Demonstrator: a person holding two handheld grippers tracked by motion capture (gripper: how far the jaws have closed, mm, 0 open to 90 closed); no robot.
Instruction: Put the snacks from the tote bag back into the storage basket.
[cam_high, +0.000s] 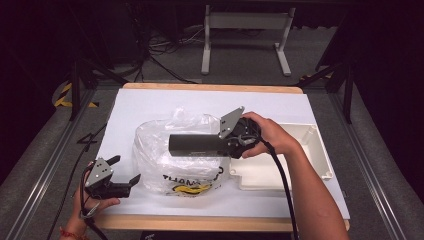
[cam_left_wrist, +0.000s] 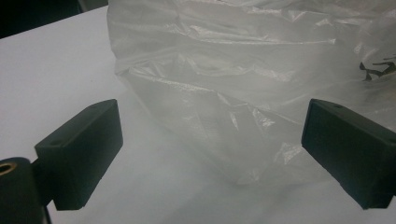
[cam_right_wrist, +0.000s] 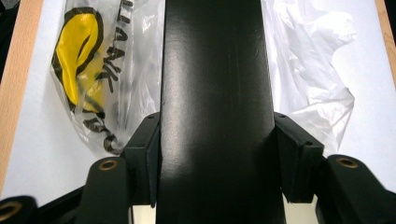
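clamping a black box (cam_right_wrist: 215, 107), right gripper (cam_right_wrist: 217, 154) over plastic bag (cam_high: 175, 155), left gripper (cam_left_wrist: 210, 154) gaping

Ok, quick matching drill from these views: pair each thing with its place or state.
Things:
1. black box
2. plastic bag
3. white tray
4. left gripper

Places or states:
A. at the table's right side
B. open, beside the bag
C. clamped in the right gripper, above the bag
D. crumpled at mid-table, yellow print

Pairs: 1-C, 2-D, 3-A, 4-B
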